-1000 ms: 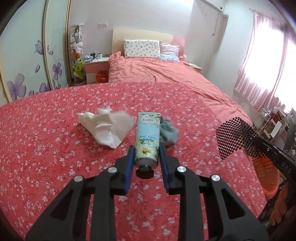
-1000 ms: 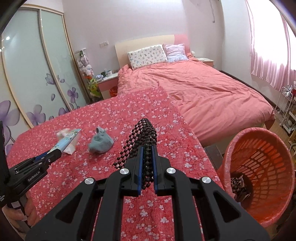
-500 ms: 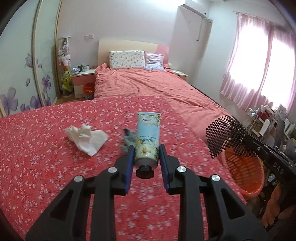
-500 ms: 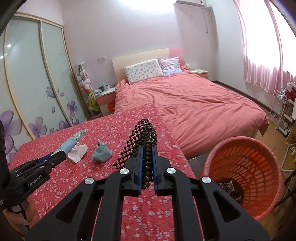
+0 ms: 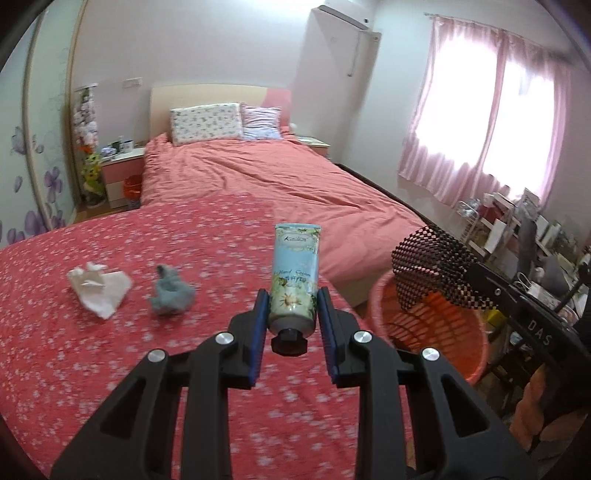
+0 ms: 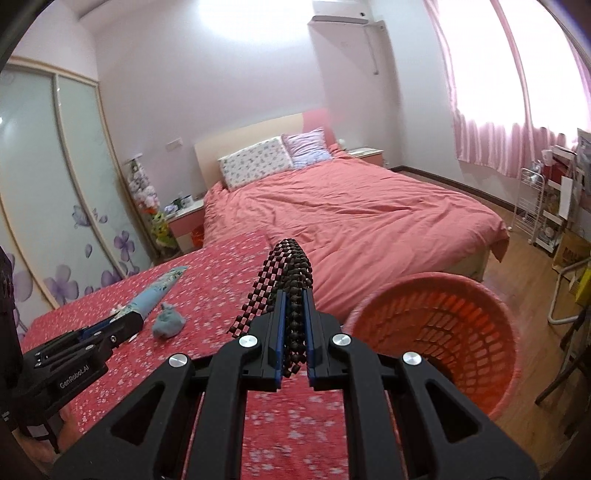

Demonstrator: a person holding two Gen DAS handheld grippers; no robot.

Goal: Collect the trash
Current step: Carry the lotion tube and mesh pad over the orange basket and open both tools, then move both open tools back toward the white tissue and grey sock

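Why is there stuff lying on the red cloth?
A crumpled white tissue and a scrunched grey rag lie loose on the flowered cloth, apart from each other. They look like litter not yet in the orange basket.

Rear of room: bed with pink duvet, two pillows against headboard. Left: nightstand, wardrobe with purple flower decals. Right: pink curtains, white rack. Upper wall: air conditioner.
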